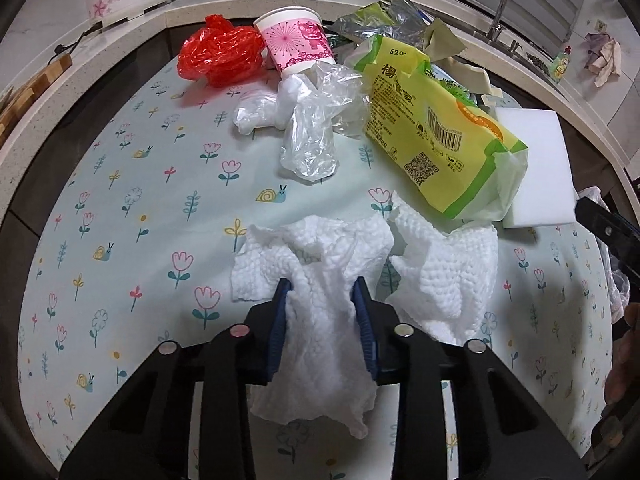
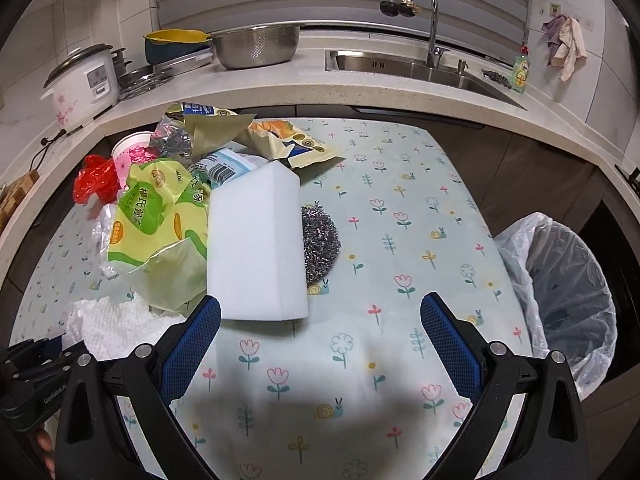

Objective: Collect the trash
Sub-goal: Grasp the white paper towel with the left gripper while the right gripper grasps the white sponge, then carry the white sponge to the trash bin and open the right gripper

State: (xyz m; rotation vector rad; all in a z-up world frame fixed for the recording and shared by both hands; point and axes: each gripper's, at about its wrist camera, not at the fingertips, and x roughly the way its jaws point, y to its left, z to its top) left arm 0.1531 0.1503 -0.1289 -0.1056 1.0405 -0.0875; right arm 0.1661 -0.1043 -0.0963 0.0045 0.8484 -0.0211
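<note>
Two tongs [image 1: 324,300], paper towel [image 1: 320,344] pinched, lower edge hidden behind them

Readable text, little of it:

- Yellow-green pack [image 1: 440,128], mid tabletop toward the far edge: "529" at its top end, large Chinese characters below it, a barcode and a QR code lower down; small print too fine to read. In the right wrist view the same pack [image 2: 160,216] shows more Chinese characters on a green panel.
- Blue-white pack [image 2: 224,168] behind the pack: barcode only, digits illegible.
- Left tool [image 2: 36,392] body: white lettering starting "Geo", rest unclear.
- Rice cooker [image 2: 86,84] on the counter: panel label, unreadable.
</note>
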